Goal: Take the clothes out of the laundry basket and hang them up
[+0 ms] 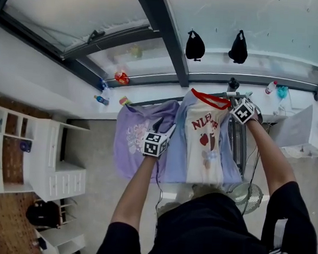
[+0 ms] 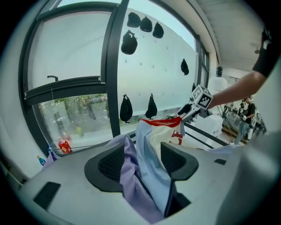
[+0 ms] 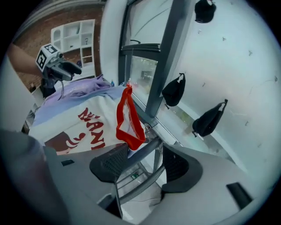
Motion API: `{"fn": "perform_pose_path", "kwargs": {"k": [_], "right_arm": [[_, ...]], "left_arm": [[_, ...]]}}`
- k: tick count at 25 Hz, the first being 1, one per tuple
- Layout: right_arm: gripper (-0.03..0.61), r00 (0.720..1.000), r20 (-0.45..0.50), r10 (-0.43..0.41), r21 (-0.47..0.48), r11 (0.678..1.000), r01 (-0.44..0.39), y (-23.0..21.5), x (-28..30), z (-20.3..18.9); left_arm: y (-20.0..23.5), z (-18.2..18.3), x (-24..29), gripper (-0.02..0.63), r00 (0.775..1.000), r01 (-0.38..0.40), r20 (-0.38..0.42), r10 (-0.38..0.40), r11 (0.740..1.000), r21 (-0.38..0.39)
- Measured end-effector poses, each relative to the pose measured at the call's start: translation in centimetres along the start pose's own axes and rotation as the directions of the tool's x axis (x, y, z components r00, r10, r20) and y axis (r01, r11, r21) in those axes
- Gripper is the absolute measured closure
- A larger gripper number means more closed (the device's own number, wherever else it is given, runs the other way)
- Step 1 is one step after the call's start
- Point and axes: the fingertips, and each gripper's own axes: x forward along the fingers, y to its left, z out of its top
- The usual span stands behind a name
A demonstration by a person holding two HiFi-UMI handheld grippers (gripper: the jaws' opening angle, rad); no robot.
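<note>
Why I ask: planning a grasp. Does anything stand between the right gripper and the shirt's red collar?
Only the drying rack's rails, crossing between the jaws of the open right gripper just below the red collar; nothing else.

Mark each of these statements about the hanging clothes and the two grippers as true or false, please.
1. The cream T-shirt has a red collar. True.
2. The right gripper is shut on that collar. False: its jaws stand open.
3. The light blue garment lies between the left gripper's jaws. True.
4. The purple shirt lies on the floor. False: it hangs over the rack beside the others.
</note>
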Motion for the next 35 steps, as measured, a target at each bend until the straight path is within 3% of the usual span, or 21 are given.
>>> {"fn": "perform_pose_path", "kwargs": {"k": [4,6,11,16,22,26,31,35], "right_arm": [[0.324,0.997,0.072,0.028,0.204,0.978,-0.042,-0.8,0.1,-1.4],[0.322,0.994,0.107,0.036,0.256,0.965,-0.062,-1.2,0.0,-1.7],[0.322,0.99,0.139,0.013,0.26,0.964,-0.05,-1.4,-1.3,-1.7],[0.323,0.975,0.223,-0.009,0.251,0.967,-0.049,0.0,-4.3,0.1],[0.323,0.929,0.37,-0.015,0.244,0.966,-0.082,4.7,-10.5,2.8],[0.323,0.88,0.474,-0.031,0.311,0.941,-0.135,8.9,-15.7,3.8],[0.324,0.823,0.56,-0.093,0.362,0.921,-0.143,14.9,-22.0,3.9],[0.324,0.8,0.586,-0.131,0.392,0.909,-0.139,21.8,-25.7,2.8]], "left_arm": [[1.0,-1.4,-1.2,0.367,1.0,-0.02,-0.005,0.02,1.0,-0.022],[1.3,-2.4,-1.6,0.367,0.999,-0.032,-0.016,0.032,0.998,-0.049],[0.8,-3.2,-2.0,0.367,0.999,-0.034,0.0,0.034,0.994,-0.105],[-1.0,-1.0,-3.3,0.367,0.996,-0.005,0.084,0.015,0.994,-0.11],[-3.0,2.1,-6.7,0.367,0.979,0.049,0.204,-0.027,0.994,-0.1],[-5.1,2.8,-11.4,0.367,0.959,0.08,0.277,-0.054,0.993,-0.084],[-6.8,0.7,-18.1,0.367,0.935,0.102,0.352,-0.052,0.987,-0.126],[-7.9,-2.3,-24.5,0.382,0.911,0.105,0.411,-0.028,0.981,-0.165]]}}
